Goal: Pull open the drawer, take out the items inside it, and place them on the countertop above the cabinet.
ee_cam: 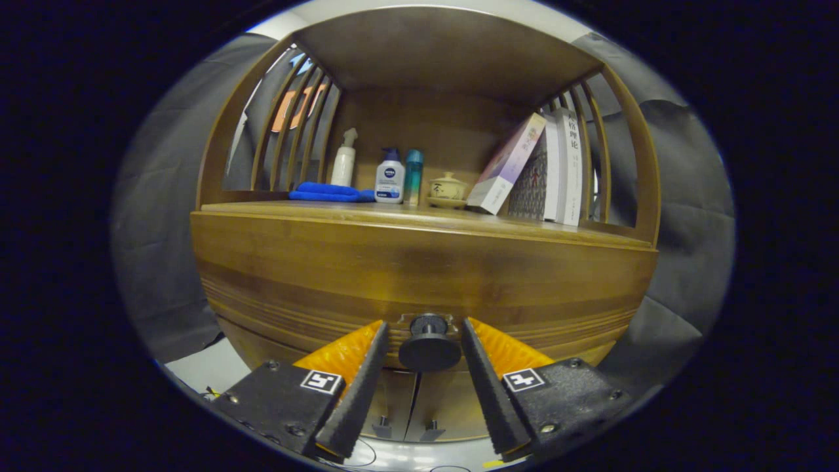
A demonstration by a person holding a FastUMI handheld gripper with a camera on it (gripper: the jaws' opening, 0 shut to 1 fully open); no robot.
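- Beyond the fingers and up to their left, a blue cloth, a white spray bottle and two more bottles stand on the desk.
- The hand-held gripper is open, its fingers on either side of the drawer knob, not visibly pressing it.
- The drawer looks closed; its contents are hidden.
- A lidded cup and leaning books lie beyond, to the right.
- This fits a pull about to start, or a drawer closed again.

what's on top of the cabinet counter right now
On the countertop: blue cloth, three bottles, lidded cup, leaning books. Drawer shut, contents hidden; gripper jaws open around its knob.
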